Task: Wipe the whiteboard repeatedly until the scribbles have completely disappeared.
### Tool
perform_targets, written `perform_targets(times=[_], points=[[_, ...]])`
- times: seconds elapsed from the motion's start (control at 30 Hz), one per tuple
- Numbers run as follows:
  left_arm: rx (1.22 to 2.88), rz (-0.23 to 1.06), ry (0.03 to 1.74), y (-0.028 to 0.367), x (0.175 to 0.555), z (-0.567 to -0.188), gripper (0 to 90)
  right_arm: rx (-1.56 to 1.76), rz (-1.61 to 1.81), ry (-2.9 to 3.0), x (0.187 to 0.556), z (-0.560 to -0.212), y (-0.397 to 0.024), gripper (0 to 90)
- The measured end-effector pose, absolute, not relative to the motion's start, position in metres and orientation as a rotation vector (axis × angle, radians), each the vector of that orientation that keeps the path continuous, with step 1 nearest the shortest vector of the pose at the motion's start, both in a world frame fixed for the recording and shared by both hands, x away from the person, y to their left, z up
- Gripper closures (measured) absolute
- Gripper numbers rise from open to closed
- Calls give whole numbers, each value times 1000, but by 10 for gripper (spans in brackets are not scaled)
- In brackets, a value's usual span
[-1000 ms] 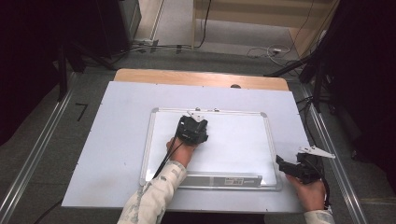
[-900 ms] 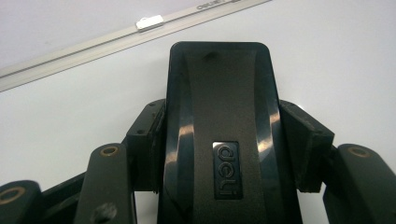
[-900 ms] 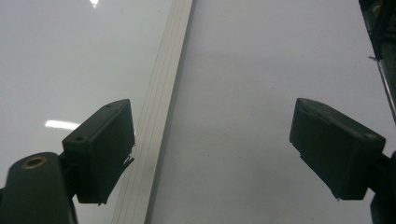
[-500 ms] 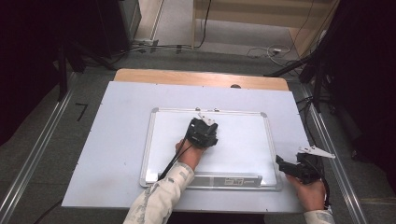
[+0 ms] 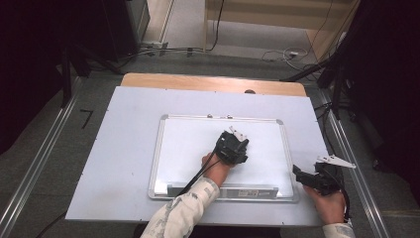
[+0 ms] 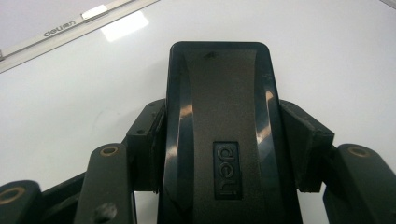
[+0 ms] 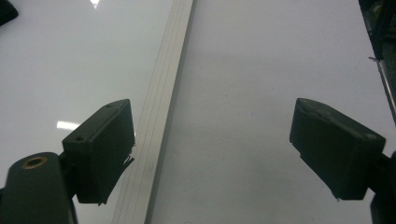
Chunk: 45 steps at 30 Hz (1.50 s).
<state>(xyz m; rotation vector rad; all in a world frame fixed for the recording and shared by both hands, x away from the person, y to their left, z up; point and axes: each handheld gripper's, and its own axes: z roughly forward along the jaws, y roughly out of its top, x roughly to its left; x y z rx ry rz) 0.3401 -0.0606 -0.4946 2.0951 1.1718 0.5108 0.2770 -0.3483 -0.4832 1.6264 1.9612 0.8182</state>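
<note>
High view: a whiteboard (image 5: pixel 188 148) lies flat in the middle of the bench (image 5: pixel 124 148), its tray edge toward the person's side. The left gripper (image 5: pixel 232 147) sits over the board's right half, nearer the far edge than the near one, pressing a black eraser down on it. The right gripper (image 5: pixel 304 177) rests at the bench's near right corner, just off the board's right edge. The board looks blank white wherever it is visible, so the wiping seems mostly done; what is left, at a guess, is the strip toward the right edge and putting the eraser down.

Left gripper view: the fingers (image 6: pixel 144 140) clamp the eraser (image 6: pixel 224 130) by its long sides. Its back carries an embossed "deli" badge, and the same word is printed on the board's frame (image 6: pixel 60 31) at the upper left.

Right gripper view: the fingers (image 7: pixel 100 149) stand wide apart with nothing between them, above the board's aluminium frame and the bare bench.
</note>
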Motion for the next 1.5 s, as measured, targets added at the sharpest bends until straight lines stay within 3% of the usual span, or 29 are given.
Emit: perform_targets(times=[0.4, 1.13, 1.5], points=[[2093, 509, 1166, -47, 341, -495, 403, 1631, 820, 1956, 276, -483, -351, 127], [1991, 587, 1373, 35, 365, -495, 403, 1627, 817, 1960, 276, -483, -350, 127], [2029, 563, 1315, 7, 368, -494, 403, 1627, 815, 1959, 277, -483, -349, 127]])
